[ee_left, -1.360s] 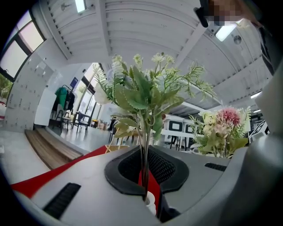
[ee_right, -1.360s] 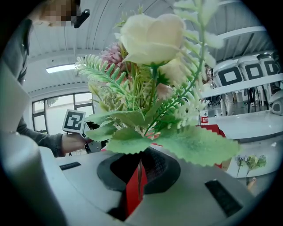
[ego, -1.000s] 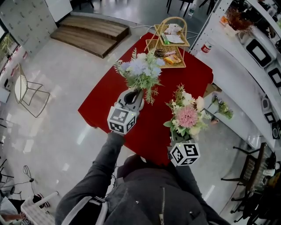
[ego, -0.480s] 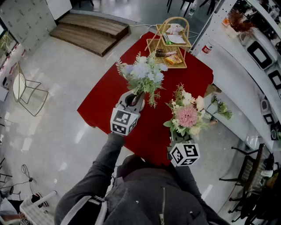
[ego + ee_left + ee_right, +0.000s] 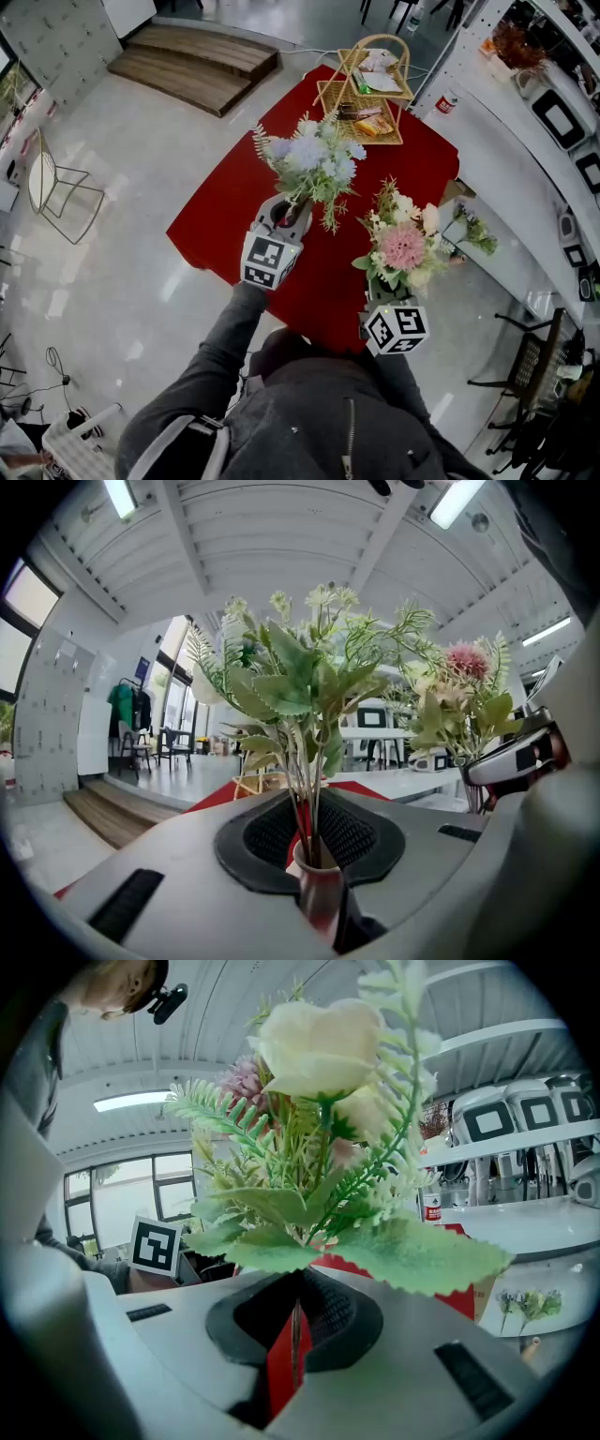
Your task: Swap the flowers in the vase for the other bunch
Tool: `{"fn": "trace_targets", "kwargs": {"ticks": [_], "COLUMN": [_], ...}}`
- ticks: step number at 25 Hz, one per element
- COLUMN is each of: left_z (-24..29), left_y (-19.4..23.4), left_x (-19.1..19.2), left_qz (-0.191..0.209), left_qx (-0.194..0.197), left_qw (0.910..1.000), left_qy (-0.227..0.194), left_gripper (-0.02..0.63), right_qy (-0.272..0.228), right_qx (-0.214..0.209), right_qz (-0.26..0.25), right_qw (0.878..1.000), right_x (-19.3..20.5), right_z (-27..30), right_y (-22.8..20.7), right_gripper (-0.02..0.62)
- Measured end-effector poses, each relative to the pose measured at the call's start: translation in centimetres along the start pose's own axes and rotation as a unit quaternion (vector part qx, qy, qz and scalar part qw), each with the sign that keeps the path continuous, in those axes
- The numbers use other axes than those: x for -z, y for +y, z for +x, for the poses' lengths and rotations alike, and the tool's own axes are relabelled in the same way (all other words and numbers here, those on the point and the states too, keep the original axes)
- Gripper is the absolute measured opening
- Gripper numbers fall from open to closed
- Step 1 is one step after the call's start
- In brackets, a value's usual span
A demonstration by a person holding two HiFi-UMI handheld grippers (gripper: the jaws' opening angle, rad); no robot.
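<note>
Now, vase [image 5: 319, 892]: small and narrow-necked, left of centre in the head view, over the red desk [image 5: 225, 206]. Whether its base rests on the cloth I cannot tell.
Blue-and-white bunch [image 5: 314, 164]: stems down in the vase neck, heads fanning out above it.
Left hand-held gripper [image 5: 284, 211]: its jaws have just been opening and stand partly apart. The vase neck is between them, with a dark gap showing on one side, so it reads as released rather than squeezed.
Right hand-held gripper [image 5: 382, 289]: narrow, pinched on the thin stems of the pink-and-cream bunch [image 5: 401, 246], held upright at lower right, near the desk's edge.
Handling, vase: likely smooth and hard, so slippery under the pads. It is also top-heavy with that spread of foliage (a nudge at the flowers could tip it). Best taken around the body below the neck.
Handling, bunches: probably light, with wiry stems and soft heads that crush easily. Hold them low, where the stems gather, never by the blooms.
</note>
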State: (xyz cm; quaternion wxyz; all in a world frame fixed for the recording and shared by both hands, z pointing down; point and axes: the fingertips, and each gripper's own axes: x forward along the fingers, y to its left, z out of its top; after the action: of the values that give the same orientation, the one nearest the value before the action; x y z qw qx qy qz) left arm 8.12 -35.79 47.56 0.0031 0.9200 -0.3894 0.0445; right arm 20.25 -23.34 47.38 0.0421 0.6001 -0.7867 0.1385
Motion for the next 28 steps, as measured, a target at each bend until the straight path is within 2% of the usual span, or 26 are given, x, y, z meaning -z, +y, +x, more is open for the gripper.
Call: {"fn": "trace_targets", "kwargs": {"ticks": [11,18,28], "left_z": [0.0,-0.09,-0.62], "left_y": [0.03,0.09,0.09], "left_x": [0.02,0.05,0.41], "left_qz": [0.031,0.017,0.002], "left_qx": [-0.011,-0.011,-0.012], "left_qw": [0.9994,0.9998,0.9999], "left_qy": [0.009,0.006,0.008], "left_gripper": [0.095,0.124,0.133], "right_qy": [0.0,-0.001,-0.002], "right_qx": [0.002,0.002,0.004], "right_qz": [0.002,0.002,0.002], "right_qw": [1.0,1.0,1.0], "right_x": [0.1,0.2,0.2], "right_z": [-0.1,-0.14,-0.05], "right_y": [-0.15,-0.19,-0.35], "right_gripper": [0.021,0.021,0.021]}}
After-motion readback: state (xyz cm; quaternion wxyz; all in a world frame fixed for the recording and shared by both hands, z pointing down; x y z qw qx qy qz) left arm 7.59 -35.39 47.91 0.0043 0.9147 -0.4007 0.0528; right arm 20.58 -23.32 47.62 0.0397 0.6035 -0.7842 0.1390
